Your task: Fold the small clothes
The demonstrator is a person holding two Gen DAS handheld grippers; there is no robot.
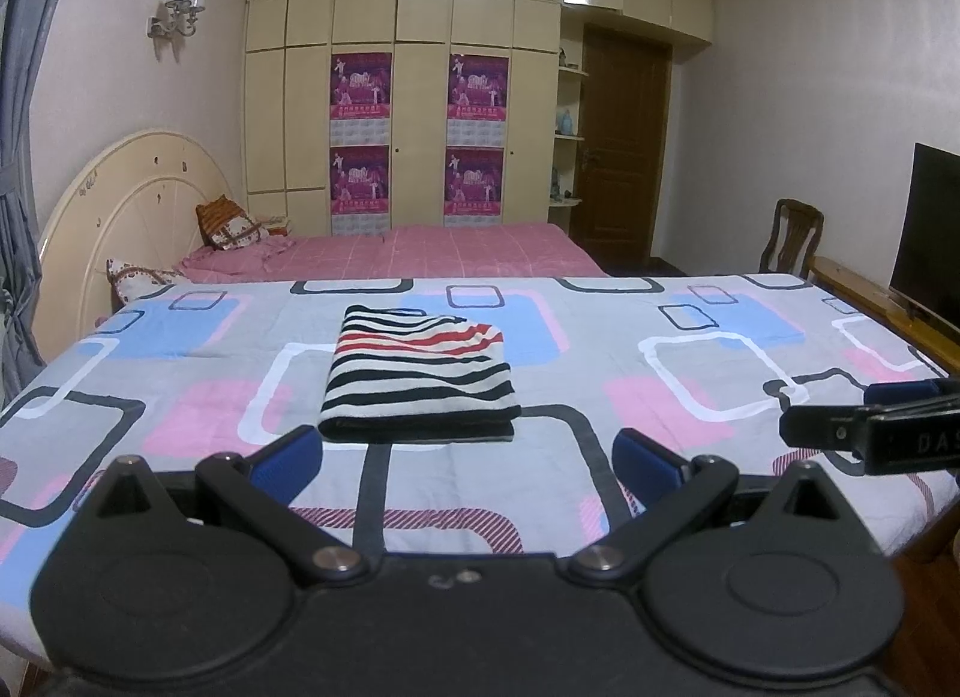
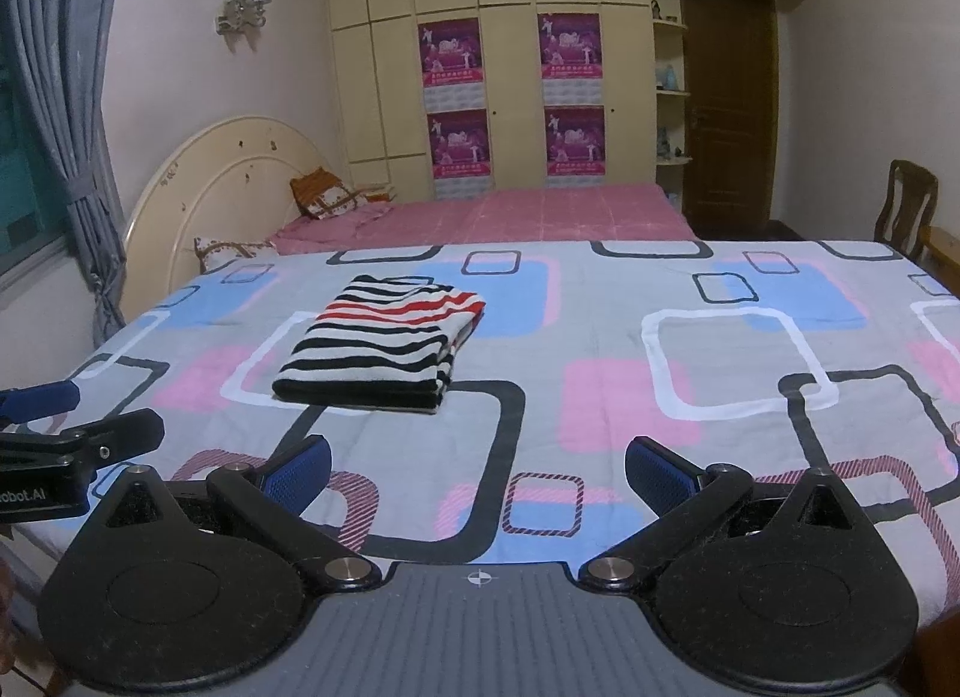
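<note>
Both wide open and holding nothing, the left gripper (image 1: 468,460) and right gripper (image 2: 478,466) hover near the folded black-white-red striped garment (image 1: 420,376) on the patterned bed (image 1: 600,349).

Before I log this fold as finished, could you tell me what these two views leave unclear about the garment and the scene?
- Striped garment: both views show only its folded top and near edge, so its type and inner layers are hidden.
- Right hand-held gripper: cut off by the left wrist view's right edge.
- Left hand-held gripper: cut off by the right wrist view's left edge.
- Purple posters: print too small to read.
</note>
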